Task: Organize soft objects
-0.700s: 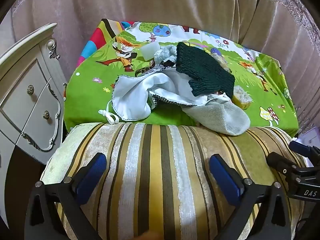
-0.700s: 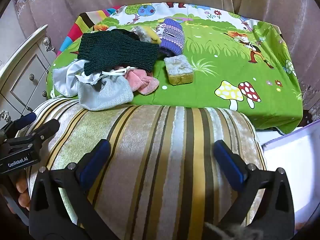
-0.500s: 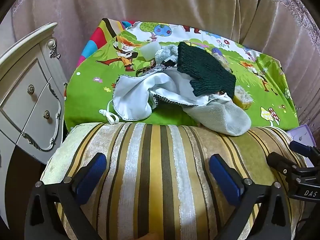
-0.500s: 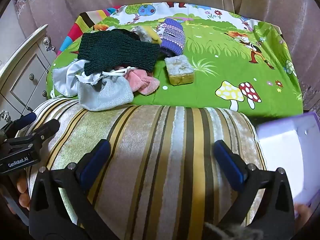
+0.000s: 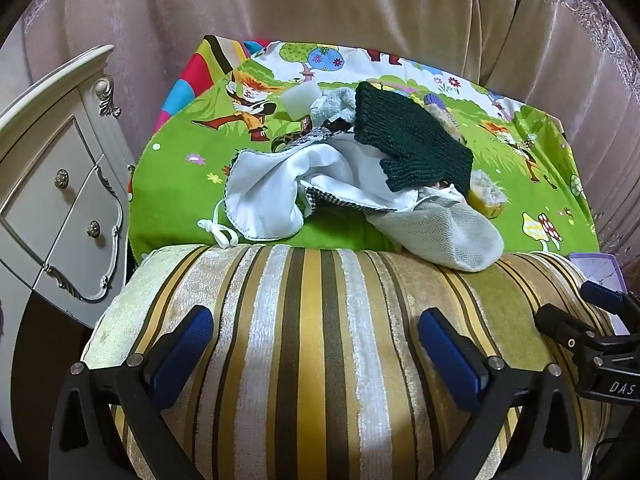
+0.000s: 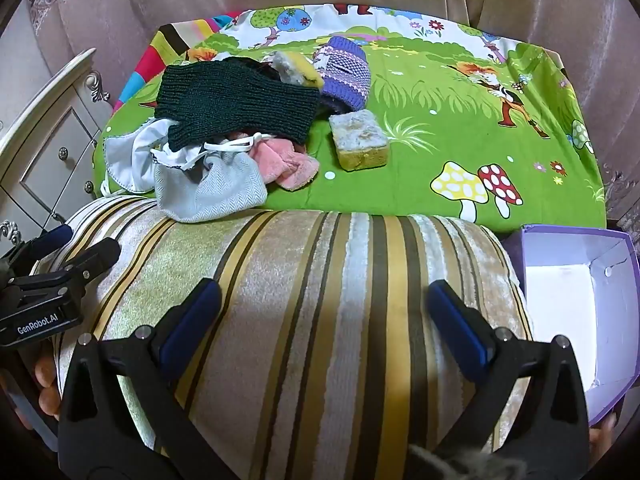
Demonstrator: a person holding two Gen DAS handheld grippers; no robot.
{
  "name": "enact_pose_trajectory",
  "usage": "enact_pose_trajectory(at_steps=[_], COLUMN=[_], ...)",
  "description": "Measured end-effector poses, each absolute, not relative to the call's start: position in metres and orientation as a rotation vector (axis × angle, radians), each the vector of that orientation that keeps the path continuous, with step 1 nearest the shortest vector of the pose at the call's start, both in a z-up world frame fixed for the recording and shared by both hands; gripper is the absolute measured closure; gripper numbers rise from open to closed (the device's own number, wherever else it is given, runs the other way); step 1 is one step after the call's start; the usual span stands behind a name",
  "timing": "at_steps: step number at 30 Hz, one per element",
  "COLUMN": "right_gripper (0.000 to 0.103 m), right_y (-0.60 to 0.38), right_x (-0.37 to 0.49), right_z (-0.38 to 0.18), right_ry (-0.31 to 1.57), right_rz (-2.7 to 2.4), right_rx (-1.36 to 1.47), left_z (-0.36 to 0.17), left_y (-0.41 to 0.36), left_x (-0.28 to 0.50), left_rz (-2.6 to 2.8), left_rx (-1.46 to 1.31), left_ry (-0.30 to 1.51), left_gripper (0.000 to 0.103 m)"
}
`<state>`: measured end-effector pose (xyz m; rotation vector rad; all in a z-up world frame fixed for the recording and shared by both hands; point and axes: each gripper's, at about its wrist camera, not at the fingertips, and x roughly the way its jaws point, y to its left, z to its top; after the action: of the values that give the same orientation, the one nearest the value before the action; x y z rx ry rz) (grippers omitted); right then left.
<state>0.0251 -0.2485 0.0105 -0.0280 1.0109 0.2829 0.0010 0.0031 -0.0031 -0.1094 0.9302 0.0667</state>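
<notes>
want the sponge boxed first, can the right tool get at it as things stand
Probably yes. The sponge lies alone on the green cloth, beside the pile, nothing on it. The right tool is open, with only the striped cushion below to pass over.

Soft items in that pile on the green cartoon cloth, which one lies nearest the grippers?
The light grey herringbone fabric pouch: its lower edge overlaps the striped velvet cushion, while the other pile items lie farther back.
</notes>
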Motion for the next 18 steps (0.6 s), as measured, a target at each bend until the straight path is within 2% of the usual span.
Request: enact_pose_trajectory(at_steps=[18], right_gripper=[0.000], right_y=[-0.2483], right_x=[0.0265], right_z=[0.0101], right_ry=[1.010], right_rz=[0.275], right_rx=[-0.029], left_z=[-0.0017], left_y=[-0.0005], left_x=[0.0052], left_rz=[0.069], left_rx=[-0.110], left_ry=[0.945], left_gripper=[0.000])
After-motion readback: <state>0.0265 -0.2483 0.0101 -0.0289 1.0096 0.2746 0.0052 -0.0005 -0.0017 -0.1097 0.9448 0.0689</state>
